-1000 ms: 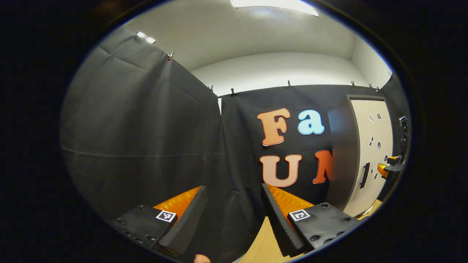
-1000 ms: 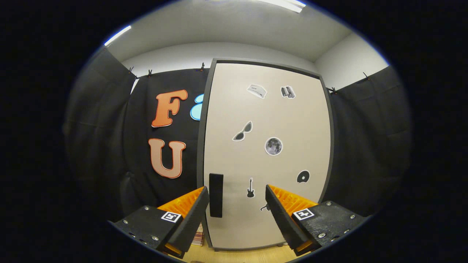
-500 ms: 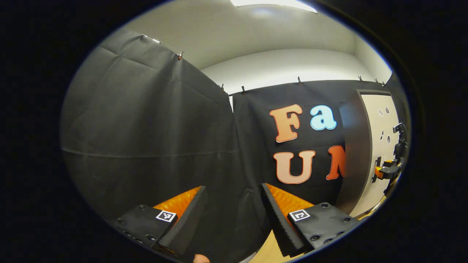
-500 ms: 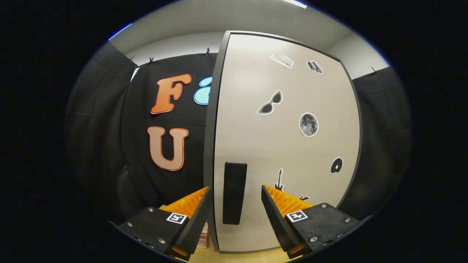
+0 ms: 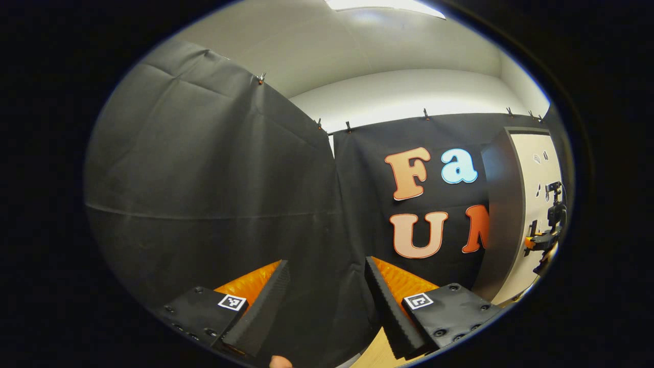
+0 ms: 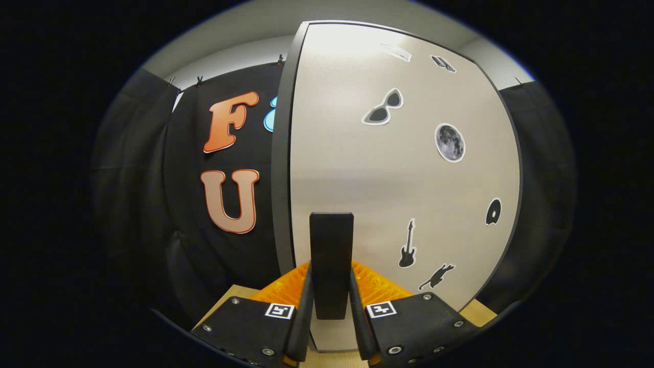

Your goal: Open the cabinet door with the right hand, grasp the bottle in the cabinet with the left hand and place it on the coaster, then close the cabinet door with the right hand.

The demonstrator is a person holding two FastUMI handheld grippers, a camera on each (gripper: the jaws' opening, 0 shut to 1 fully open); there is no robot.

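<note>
In the right gripper view, the right gripper (image 6: pixel 331 306) was at the cabinet door (image 6: pixel 409 179), and its two fingers were pinching the black vertical handle (image 6: pixel 331 260) from both sides. The handle stood upright near the left edge of the door, and its lower part was between the fingers. The door was light beige with a dark frame and it was closed. Small stickers were on it: a pair of sunglasses (image 6: pixel 382 107), a moon (image 6: pixel 450 142), a guitar (image 6: pixel 407 250) and a cat (image 6: pixel 436 277). A wooden tabletop (image 6: pixel 230 296) was visible under the cabinet.

In the left gripper view, the left gripper (image 5: pixel 327 301) was held in front of the black cloth wall (image 5: pixel 214 194), with its fingers spread wide apart and nothing between them. The cabinet (image 5: pixel 503 214) stood far at the right edge of this view, and the right gripper (image 5: pixel 541 237) was seen there, touching the front of the door. The bottle was behind the closed door, so I could not tell its place.
</note>
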